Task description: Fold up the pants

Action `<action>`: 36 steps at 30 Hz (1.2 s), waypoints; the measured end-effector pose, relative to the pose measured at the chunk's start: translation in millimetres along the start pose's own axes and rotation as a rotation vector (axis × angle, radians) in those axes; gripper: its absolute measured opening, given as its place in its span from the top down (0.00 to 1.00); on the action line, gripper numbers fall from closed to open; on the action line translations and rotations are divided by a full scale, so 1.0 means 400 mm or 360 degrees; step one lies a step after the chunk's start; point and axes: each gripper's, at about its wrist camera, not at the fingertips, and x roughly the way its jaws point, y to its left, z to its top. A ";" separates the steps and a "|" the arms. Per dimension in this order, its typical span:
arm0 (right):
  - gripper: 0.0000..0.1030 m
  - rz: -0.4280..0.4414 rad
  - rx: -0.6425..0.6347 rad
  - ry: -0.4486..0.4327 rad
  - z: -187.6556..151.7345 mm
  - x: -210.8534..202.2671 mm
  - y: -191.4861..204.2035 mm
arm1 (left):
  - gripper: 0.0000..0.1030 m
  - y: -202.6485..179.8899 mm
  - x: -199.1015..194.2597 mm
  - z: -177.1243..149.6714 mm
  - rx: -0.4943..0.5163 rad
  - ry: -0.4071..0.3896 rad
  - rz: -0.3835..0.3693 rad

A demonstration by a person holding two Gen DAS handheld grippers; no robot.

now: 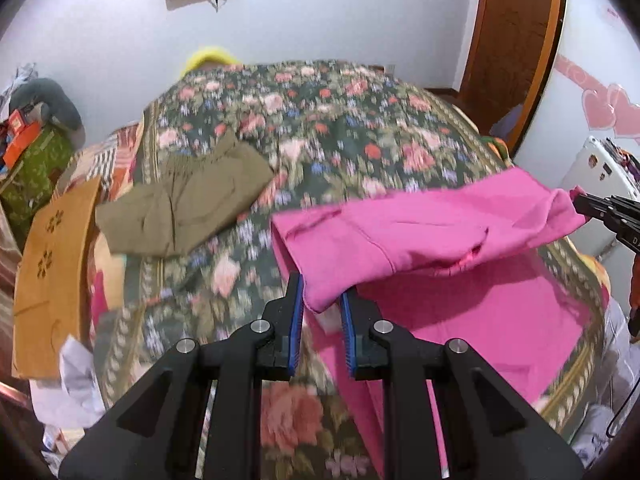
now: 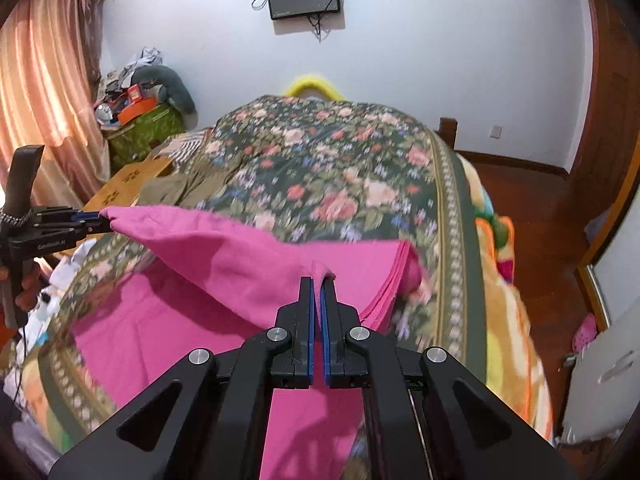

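**Both claws gripping pink pants, fabric raised over bed**

Left claw (image 1: 322, 294): jaws narrow, blue pads clamped on a bunched edge of the pink pants (image 1: 420, 236). Cloth fills the gap between the pads.

Right claw (image 2: 318, 280): jaws closed almost fully, a thin pinch of pink fabric poking up between the tips.

Pants: upper layer hangs taut between the two claws, lifted off the lower part, which lies flat on the floral bedspread (image 2: 320, 160) at the near end of the bed.

Olive-brown garment (image 1: 188, 196) lies folded further up the bed, well apart from the pants.
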 end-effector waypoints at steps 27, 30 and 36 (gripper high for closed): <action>0.58 -0.0102 -0.0115 0.0196 -0.160 -0.090 0.082 | 0.69 -0.049 -0.157 -0.099 0.0056 -0.0057 0.0160; 0.58 -0.0003 -0.0218 0.0216 -0.154 -0.065 0.139 | 0.44 -0.092 -0.161 -0.088 0.0136 -0.0080 0.0149; 0.58 0.0086 -0.0416 0.0425 -0.202 0.048 0.218 | 0.36 -0.178 -0.100 -0.108 0.0291 0.0034 0.0094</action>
